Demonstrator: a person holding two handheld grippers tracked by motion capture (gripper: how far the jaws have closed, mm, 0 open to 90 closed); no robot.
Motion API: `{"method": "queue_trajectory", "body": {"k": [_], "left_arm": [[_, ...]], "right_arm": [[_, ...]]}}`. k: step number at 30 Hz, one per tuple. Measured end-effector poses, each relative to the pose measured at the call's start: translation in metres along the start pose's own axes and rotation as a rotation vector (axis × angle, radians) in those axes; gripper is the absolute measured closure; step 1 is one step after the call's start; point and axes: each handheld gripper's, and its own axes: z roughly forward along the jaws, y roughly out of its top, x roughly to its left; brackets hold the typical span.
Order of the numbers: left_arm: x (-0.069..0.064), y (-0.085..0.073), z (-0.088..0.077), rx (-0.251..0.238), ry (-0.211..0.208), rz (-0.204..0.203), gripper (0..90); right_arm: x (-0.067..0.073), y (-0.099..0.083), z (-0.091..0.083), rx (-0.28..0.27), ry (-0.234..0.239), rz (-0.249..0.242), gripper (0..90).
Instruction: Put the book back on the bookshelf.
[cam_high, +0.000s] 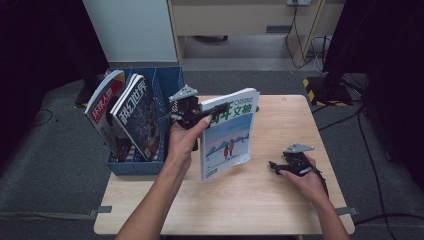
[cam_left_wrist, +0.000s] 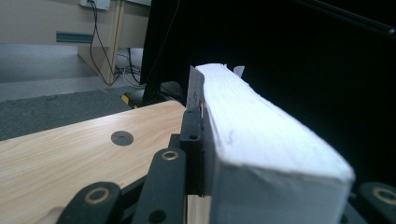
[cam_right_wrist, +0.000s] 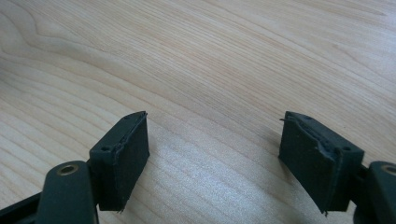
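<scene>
Nearest the table's (cam_high: 235, 205) front edge the wood is bare. Toward its right edge the right gripper (cam_high: 280, 168) rests low, jaws apart with nothing between them. Mid-table, the left gripper (cam_high: 202, 116) is clamped on the top corner of a magazine (cam_high: 229, 132), held upright above the wood; the cover's green characters include "文摘". At the far left corner, a blue basket (cam_high: 167, 82) holds two leaning magazines (cam_high: 125, 112), one titled "科幻世界".

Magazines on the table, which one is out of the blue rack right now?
The magazine with the snowy blue cover: it is clamped upright in the left hand-held gripper above the table, while the other two magazines lean inside the blue rack.
</scene>
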Motion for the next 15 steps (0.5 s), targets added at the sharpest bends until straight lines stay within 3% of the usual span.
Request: {"method": "queue_trajectory", "body": {"k": [6, 15], "left_arm": [[0.002, 0.004, -0.010, -0.014, 0.016, -0.011, 73.3], [0.005, 0.014, -0.040, -0.061, 0.024, -0.012, 73.3]], "right_arm": [[0.000, 0.000, 0.000, 0.002, 0.001, -0.004, 23.6], [0.000, 0.000, 0.000, 0.000, 0.000, -0.004, 23.6]]}}
